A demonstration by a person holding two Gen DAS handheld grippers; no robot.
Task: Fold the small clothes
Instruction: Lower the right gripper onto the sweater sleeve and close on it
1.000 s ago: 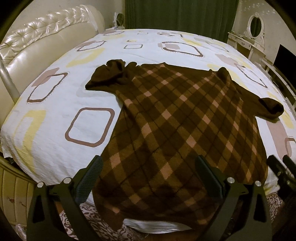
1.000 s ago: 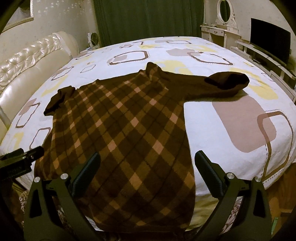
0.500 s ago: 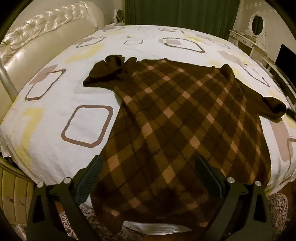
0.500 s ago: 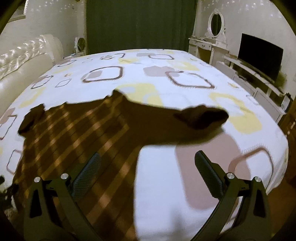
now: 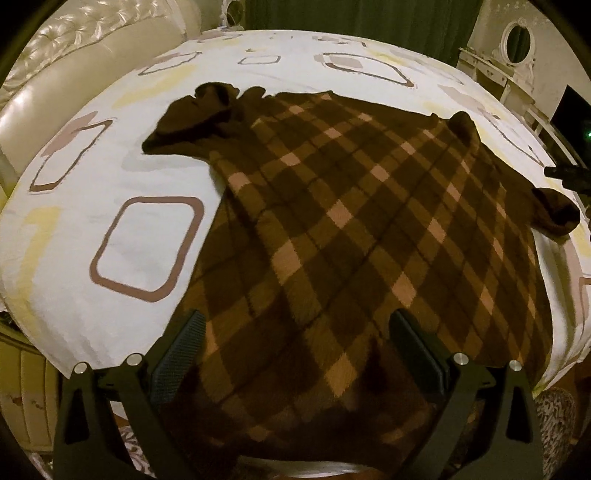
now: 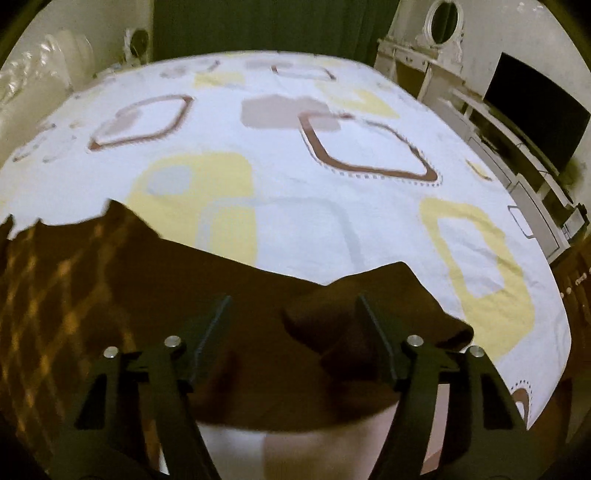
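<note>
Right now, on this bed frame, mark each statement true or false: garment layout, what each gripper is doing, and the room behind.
1. The brown plaid garment lies spread flat on the patterned bedsheet. True.
2. The left gripper is clamped on the hem. False: its jaws stand wide open above the cloth.
3. The dark sleeve end lies between the fingers of the right gripper. True; the jaws are closing.
4. The curtain is red. False: it is green.
5. The garment is already folded in half. False: both sleeves lie outstretched.

one plaid sweater, one bed, two tools
</note>
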